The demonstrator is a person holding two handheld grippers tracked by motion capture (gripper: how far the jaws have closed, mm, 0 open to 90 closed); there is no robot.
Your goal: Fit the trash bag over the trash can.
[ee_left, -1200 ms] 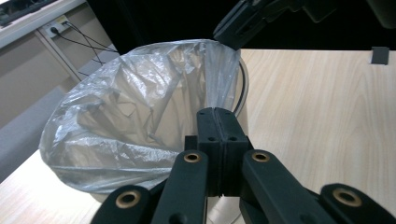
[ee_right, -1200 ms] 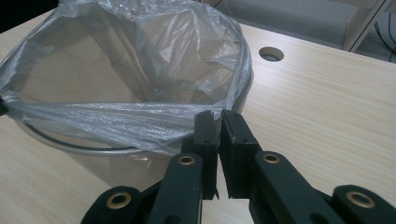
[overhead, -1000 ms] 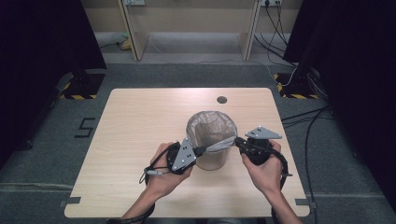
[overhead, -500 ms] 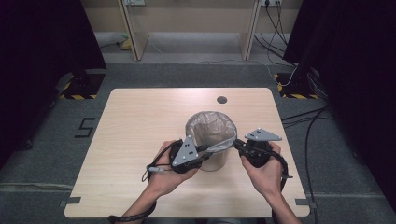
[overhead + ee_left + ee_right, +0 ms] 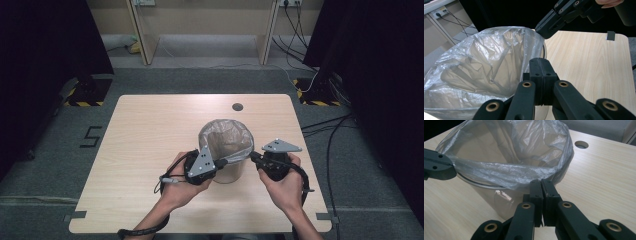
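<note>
One small bin (image 5: 226,150) stands near the middle of a pale wooden table (image 5: 145,150), a little toward the person's edge, lined with one thin clear plastic bag (image 5: 484,62) whose top is folded out over the rim. The left gripper (image 5: 220,161) sits at the bin's near-left rim with its jaws together, pinching the bag's edge there. The right gripper (image 5: 255,156) is at the bin's right rim, jaws also together; in the right gripper view the bag's fold (image 5: 524,176) reaches their tips, though whether film lies between them is hard to make out. One round cable hole (image 5: 237,107) lies beyond the bin. Around the table: grey carpet, dark curtains on both sides, wooden furniture legs behind, and cables right of the bin. The bin's bottom is hidden under crumpled plastic.
</note>
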